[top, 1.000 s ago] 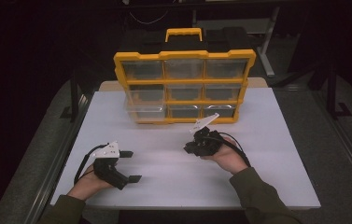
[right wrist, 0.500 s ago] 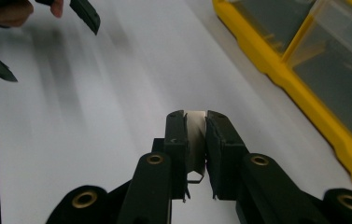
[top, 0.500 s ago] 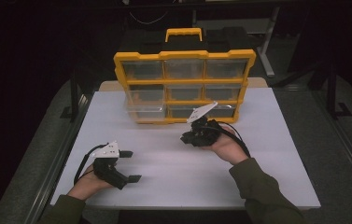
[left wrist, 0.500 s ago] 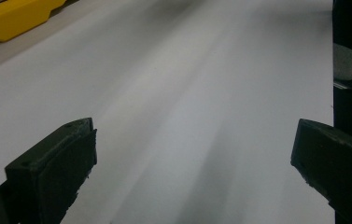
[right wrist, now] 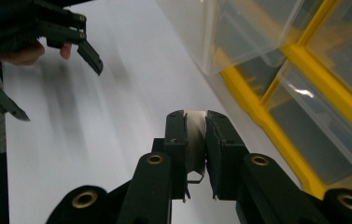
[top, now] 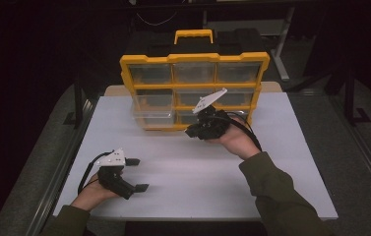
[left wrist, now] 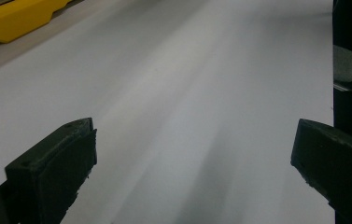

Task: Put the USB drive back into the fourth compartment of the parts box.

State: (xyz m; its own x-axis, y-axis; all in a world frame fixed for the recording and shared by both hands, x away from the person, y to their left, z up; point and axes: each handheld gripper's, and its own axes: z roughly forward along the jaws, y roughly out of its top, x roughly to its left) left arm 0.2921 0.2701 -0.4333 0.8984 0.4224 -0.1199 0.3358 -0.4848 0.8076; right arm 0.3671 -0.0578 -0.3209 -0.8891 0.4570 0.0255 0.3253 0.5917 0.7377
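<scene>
A yellow-framed organizer (top: pixel 193 60) with clear drawers stands upright at the back of the white table (top: pixel 271 196). Its lower-left drawer (top: pixel 153 118) is pulled out a little. My right gripper (top: pixel 193 132) is raised just in front of the bottom row, pointing left. Seen up close, the right gripper (right wrist: pixel 195 116) is shut on a small thin silvery metal piece (right wrist: pixel 195 140), beside a clear drawer (right wrist: pixel 239 32). My left gripper (top: pixel 138 174) rests on the table near the front left, open with nothing between its fingers. The left gripper (left wrist: pixel 192 140) has bare table between its jaws.
The table's front edge lies just below my left hand (top: pixel 92 194). Dark floor and metal frame legs (top: pixel 79 98) flank the table. A corner of the organizer's yellow base (left wrist: pixel 15 18) lies far ahead of the left gripper. White surface stretches between the two grippers.
My right gripper has moved forward and left, closer to the organizer's bottom row, still shut on the metal piece. The left gripper has stayed put.
</scene>
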